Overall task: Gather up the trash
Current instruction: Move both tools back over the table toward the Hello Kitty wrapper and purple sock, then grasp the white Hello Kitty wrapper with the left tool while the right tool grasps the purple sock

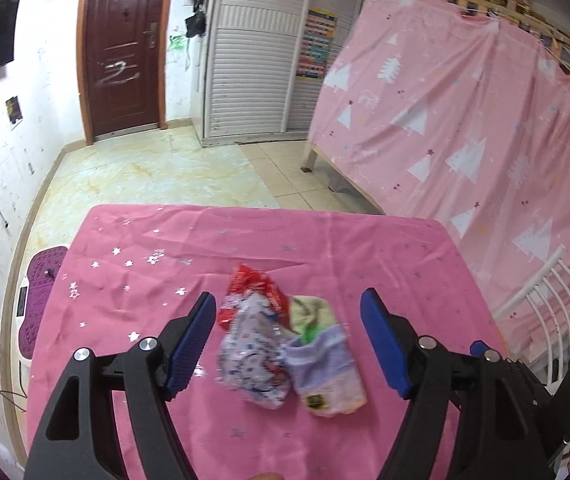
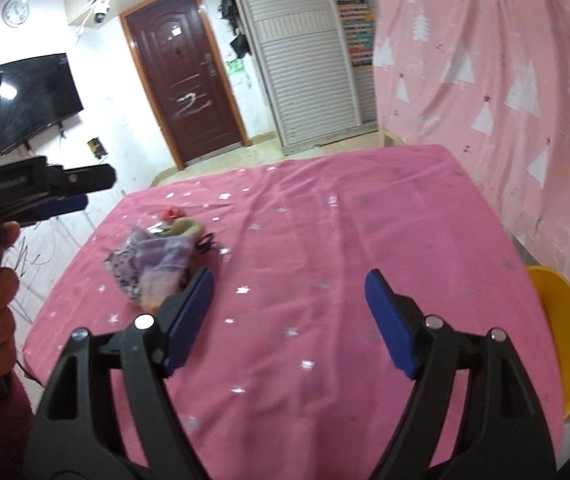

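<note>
Crinkled plastic wrappers point(image 1: 281, 344) heaped near worktop point(image 1: 365, 248) left edge, on wrinkled pink star-print cloth. Left hand-held gripper point(image 1: 289, 346) wide open above them, empty; right hand-held gripper point(image 2: 289, 320) likewise open, empty.

Dark brown door point(image 1: 123, 44), white louvred wardrobe point(image 1: 253, 52), pink tree-print curtain point(image 1: 465, 112), wall television point(image 2: 33, 100), beige tiled floor point(image 1: 157, 172)

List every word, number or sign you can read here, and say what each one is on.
"2": a pale scrawl that looks like this numeral, on the brown door.
Wall posters: coloured print, too small to read.
Snack wrappers: printed, too blurred to read.
Wall clock: numerals too small.
Left tongs: a grey mark on the body, illegible.
</note>
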`<state>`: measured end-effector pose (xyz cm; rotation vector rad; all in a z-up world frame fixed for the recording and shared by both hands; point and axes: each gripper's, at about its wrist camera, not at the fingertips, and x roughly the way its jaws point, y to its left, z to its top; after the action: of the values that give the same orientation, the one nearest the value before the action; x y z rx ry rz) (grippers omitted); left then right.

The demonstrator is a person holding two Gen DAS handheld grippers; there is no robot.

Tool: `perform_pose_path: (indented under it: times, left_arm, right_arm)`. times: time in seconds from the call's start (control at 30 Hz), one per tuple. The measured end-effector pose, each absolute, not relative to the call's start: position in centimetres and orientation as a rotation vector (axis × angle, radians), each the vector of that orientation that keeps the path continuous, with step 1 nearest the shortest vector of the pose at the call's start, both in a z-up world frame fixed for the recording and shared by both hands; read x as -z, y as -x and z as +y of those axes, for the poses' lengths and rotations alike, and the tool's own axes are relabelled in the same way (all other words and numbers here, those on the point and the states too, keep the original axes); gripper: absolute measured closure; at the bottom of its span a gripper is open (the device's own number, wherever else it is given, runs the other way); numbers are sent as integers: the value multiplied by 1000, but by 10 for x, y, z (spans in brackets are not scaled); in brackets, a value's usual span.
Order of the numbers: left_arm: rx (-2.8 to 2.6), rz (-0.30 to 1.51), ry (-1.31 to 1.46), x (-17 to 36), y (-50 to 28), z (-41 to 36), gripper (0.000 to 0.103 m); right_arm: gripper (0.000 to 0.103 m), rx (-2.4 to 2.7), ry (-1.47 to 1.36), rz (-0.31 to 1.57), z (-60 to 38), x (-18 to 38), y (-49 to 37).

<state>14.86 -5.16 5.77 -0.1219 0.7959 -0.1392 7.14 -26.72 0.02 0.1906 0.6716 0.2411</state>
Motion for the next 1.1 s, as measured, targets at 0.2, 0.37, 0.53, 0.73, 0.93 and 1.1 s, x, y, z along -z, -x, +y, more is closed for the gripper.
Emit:
perform_pose_path:
  times: [0.2, 0.37, 0.53, 0.73, 0.93, 1.1]
  left_arm:
    - [138, 825, 154, -47, -150, -35, 35]
    - [157, 887, 203, -30, -155, -24, 34]
    - [181, 948, 248, -14, -158, -18, 35]
    - [212, 991, 265, -2, -159, -16, 47]
    - [267, 1051, 351, 14, -166, -13, 62]
    - [249, 1038, 357, 18, -165, -9, 86]
  right_arm:
    - [28, -288, -167, 692, -245, -2, -77]
    - [25, -337, -144, 708, -226, 1, -77]
    - [24, -383, -116, 729, -207, 4, -78]
    - [24, -402, -88, 747, -192, 5, -80]
    - [24, -401, -66, 763, -185, 6, -84]
    - [24, -406, -35, 778, -175, 7, -87]
